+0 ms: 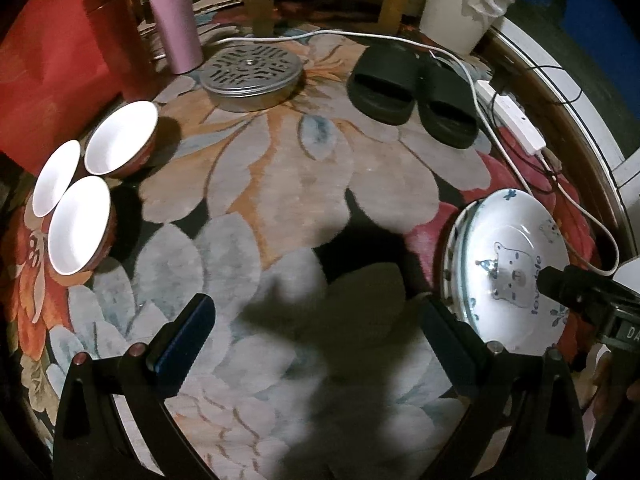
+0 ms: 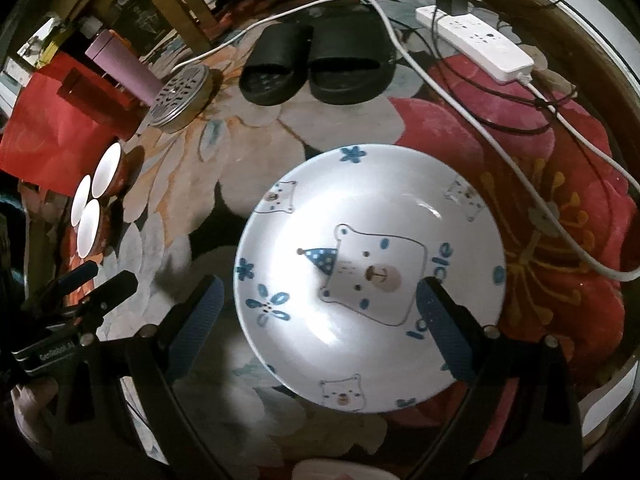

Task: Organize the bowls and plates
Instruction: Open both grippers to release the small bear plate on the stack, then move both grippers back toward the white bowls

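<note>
A white plate with a blue bear print point(image 2: 368, 276) lies on the flowered rug; in the left wrist view it point(image 1: 508, 264) tops a stack of plates at the right. Three red bowls with white insides point(image 1: 80, 176) sit grouped at the left, small in the right wrist view point(image 2: 94, 200). My right gripper point(image 2: 320, 316) is open and hovers over the plate, one finger over its right part, the other left of its rim. My left gripper point(image 1: 316, 336) is open and empty above bare rug between bowls and plates.
Black slippers point(image 1: 412, 88) and a perforated metal lid point(image 1: 250, 70) lie at the far side. A pink tumbler point(image 1: 174, 16) and red boxes point(image 1: 60, 64) stand far left. A white power strip point(image 2: 476, 40) and cables point(image 2: 472, 120) run along the right.
</note>
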`<state>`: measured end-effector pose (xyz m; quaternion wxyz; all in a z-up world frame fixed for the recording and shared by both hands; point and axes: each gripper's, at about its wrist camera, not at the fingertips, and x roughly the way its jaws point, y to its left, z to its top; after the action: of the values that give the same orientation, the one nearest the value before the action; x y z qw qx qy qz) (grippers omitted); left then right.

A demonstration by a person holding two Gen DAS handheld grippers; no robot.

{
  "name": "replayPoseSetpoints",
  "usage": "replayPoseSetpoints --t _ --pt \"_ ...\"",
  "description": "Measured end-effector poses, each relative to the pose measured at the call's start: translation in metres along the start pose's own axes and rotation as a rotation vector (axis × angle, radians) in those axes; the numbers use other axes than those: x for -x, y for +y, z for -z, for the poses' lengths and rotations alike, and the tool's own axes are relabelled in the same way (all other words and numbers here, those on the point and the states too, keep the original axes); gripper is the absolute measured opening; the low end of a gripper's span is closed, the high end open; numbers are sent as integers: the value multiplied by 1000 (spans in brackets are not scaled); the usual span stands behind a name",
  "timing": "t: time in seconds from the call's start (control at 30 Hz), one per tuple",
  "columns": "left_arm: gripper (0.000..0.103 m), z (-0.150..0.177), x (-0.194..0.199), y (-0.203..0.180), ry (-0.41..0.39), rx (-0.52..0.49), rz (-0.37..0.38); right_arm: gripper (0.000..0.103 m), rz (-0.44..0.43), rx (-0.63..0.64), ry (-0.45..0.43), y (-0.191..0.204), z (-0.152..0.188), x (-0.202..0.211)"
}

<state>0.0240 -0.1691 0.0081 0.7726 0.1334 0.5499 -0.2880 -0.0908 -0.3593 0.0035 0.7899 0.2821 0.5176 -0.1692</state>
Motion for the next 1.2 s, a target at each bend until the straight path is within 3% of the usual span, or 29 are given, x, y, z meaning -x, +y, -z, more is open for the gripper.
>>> replayPoseSetpoints --t 1.2 --pt "102 25 3 110 -4 175 -69 98 -34 145 83 89 9 -41"
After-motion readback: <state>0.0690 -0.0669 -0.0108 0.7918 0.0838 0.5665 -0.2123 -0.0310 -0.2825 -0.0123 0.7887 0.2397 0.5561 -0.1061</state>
